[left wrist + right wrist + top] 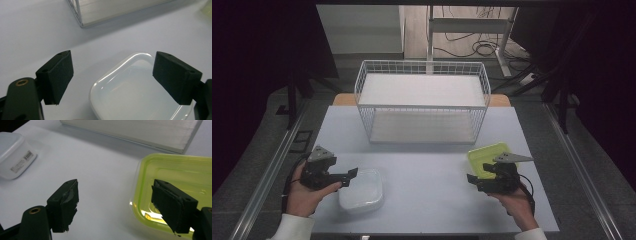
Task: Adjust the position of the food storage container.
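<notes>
On the counter (422, 165), in front of the white wire basket (422, 100), the left claw (352, 175) hangs with its jaws wide apart over the near-left edge of a clear container (362, 190), gripping nothing. To the basket's front right, the right claw (473, 181) stands equally spread, empty, at the near-left corner of a green tray (486, 155).

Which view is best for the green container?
Right gripper view: the green container sits close, rim and inside clear, under the open right gripper. High view shows it small, half hidden behind that gripper; left gripper view catches a blurred corner.
</notes>
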`<move>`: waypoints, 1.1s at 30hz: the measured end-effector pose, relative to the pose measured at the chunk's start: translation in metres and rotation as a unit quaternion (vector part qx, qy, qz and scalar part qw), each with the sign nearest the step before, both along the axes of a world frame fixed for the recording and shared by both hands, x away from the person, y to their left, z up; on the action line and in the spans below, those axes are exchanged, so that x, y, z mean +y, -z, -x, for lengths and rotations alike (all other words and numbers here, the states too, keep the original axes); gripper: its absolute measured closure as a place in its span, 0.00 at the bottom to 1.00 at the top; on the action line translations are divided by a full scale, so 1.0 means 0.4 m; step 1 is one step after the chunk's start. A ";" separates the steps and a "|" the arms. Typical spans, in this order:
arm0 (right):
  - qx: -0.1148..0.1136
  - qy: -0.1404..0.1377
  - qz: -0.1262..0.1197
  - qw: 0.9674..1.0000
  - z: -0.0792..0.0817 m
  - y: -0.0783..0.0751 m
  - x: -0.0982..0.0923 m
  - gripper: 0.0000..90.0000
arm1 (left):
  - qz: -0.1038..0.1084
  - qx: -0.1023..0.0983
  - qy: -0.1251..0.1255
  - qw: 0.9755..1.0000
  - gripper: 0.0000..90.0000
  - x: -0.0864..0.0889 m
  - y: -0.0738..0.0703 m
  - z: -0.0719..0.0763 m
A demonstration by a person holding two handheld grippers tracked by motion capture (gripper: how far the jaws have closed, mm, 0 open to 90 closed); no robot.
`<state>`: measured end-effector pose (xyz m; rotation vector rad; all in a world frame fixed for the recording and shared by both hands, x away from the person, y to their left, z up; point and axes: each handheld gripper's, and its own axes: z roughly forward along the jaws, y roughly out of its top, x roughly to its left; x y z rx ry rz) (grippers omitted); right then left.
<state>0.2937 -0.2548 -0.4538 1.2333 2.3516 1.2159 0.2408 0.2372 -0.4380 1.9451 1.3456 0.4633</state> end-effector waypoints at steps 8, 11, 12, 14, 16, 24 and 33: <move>0.008 0.001 -0.003 1.000 -0.007 0.002 -0.003 0.25 | 0.004 0.000 0.002 1.000 0.18 -0.007 -0.004 0.001; 0.007 0.003 -0.003 1.000 -0.008 0.000 -0.003 0.25 | 0.006 0.003 0.003 1.000 0.18 -0.008 -0.001 0.002; 0.007 0.004 -0.002 1.000 -0.008 -0.002 -0.002 0.25 | 0.006 0.003 0.002 1.000 0.18 -0.008 0.000 0.002; 0.008 0.005 -0.005 1.000 -0.007 -0.006 -0.002 0.26 | 0.005 0.002 0.001 1.000 0.18 -0.009 0.000 0.004; 0.009 0.006 -0.006 1.000 -0.006 -0.011 -0.003 0.27 | 0.004 0.001 0.002 1.000 0.18 -0.013 -0.001 0.006; 0.015 0.012 -0.006 1.000 -0.007 -0.034 -0.017 0.30 | 0.002 0.001 0.009 1.000 0.18 -0.019 -0.011 0.007; 0.019 0.024 -0.003 1.000 -0.017 -0.071 -0.044 0.36 | 0.003 0.001 0.024 1.000 0.18 -0.031 -0.019 -0.001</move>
